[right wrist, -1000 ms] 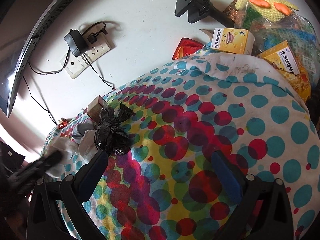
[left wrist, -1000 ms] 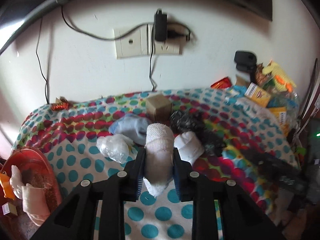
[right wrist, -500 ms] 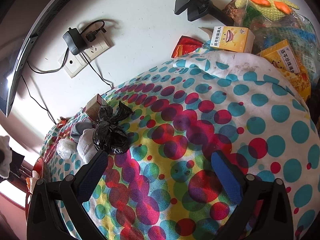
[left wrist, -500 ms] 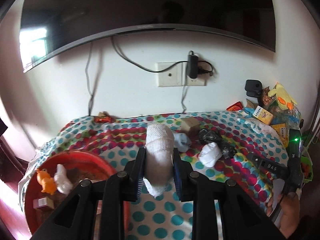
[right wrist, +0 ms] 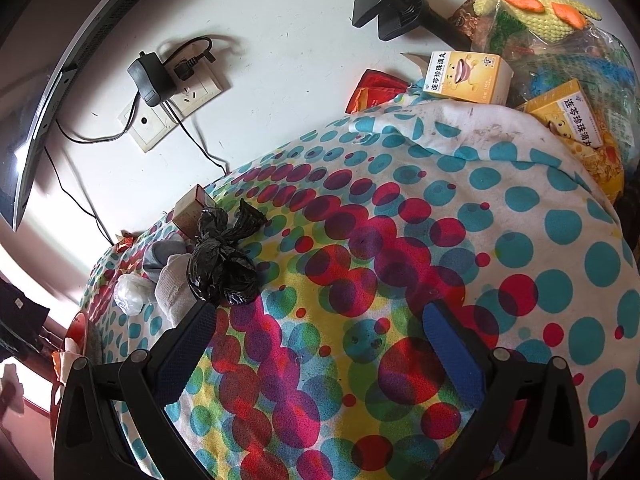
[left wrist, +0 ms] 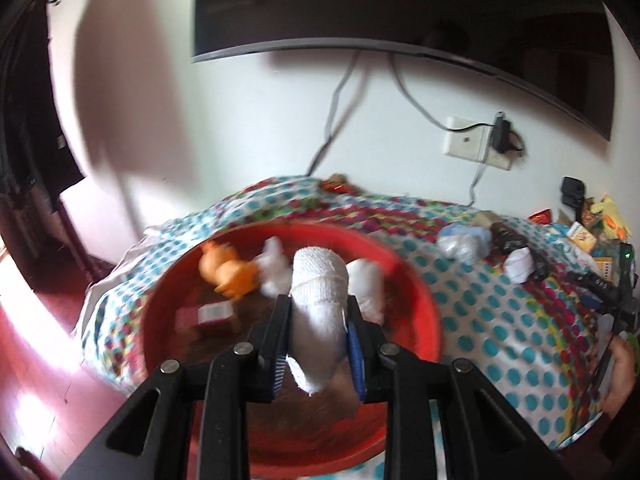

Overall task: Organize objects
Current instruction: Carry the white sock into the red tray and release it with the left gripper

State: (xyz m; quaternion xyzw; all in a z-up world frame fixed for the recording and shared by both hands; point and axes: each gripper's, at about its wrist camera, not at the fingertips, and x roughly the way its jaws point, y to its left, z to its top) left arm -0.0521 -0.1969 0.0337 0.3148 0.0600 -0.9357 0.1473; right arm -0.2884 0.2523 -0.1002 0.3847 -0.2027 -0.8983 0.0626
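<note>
My left gripper (left wrist: 318, 344) is shut on a rolled white sock (left wrist: 318, 304) and holds it above a red basin (left wrist: 420, 292). The basin holds an orange toy (left wrist: 230, 272), a white toy (left wrist: 274, 266), another white roll (left wrist: 368, 288) and a small red box (left wrist: 208, 316). My right gripper (right wrist: 320, 332) is open and empty, low over the dotted cloth (right wrist: 400, 240). Beside its left finger lie a black plastic bag (right wrist: 224, 264), a white sock (right wrist: 172, 284), a clear bag (right wrist: 130, 300), a grey sock (right wrist: 164, 254) and a small brown box (right wrist: 192, 212).
Yellow medicine boxes (right wrist: 468, 76), a knitted yellow toy (right wrist: 540, 12) and snack packets are piled at the cloth's far right. A black clamp (right wrist: 392, 12) stands by the wall. A wall socket with a charger (right wrist: 160, 88) and a screen (left wrist: 400, 12) are above. Red floor (left wrist: 40, 380) lies left.
My left gripper has swung left with the sock, from over the loose pile to above the red basin. The right gripper has barely moved.
</note>
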